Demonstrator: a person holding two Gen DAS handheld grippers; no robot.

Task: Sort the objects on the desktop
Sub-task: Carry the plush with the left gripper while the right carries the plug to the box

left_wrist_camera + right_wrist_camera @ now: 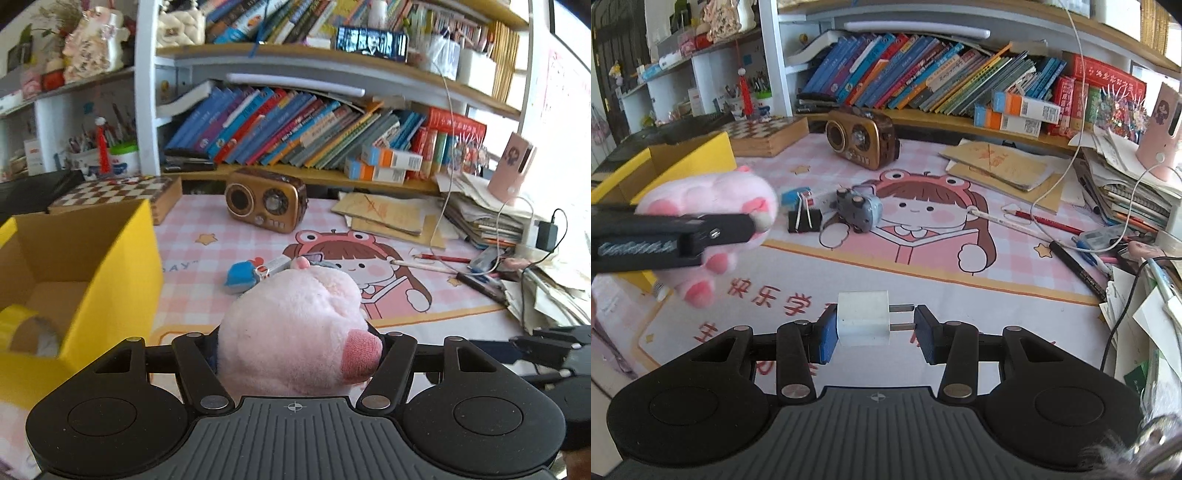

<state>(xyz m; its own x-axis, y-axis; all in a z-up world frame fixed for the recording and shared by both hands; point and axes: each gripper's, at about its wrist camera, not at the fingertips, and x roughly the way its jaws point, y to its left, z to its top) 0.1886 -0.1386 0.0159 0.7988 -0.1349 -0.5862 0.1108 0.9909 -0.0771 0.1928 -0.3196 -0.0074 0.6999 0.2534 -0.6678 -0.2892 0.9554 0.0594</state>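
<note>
A pink plush toy point(291, 306) fills the middle of the left wrist view, with my left gripper point(297, 343) shut on it and its fingertips hidden by the fur. From the right wrist view the plush point(713, 195) hangs above the mat beside the yellow cardboard box point(690, 155), with one black finger point(713, 230) across it. My right gripper point(875, 328) is shut on a white charger plug point(863, 317). Its body is against the left blue pad point(827, 336) and its prongs against the right one. The box point(110, 258) holds a yellow tape roll point(22, 328).
On the pink cartoon mat point(923, 266) lie a blue eraser point(240, 277), a black binder clip point(803, 218) and a grey toy point(858, 208). Behind them stand a brown radio point(864, 140) and a chessboard box point(768, 136). Pens, a red pencil point(1045, 219), cables and paper stacks point(1126, 184) crowd the right.
</note>
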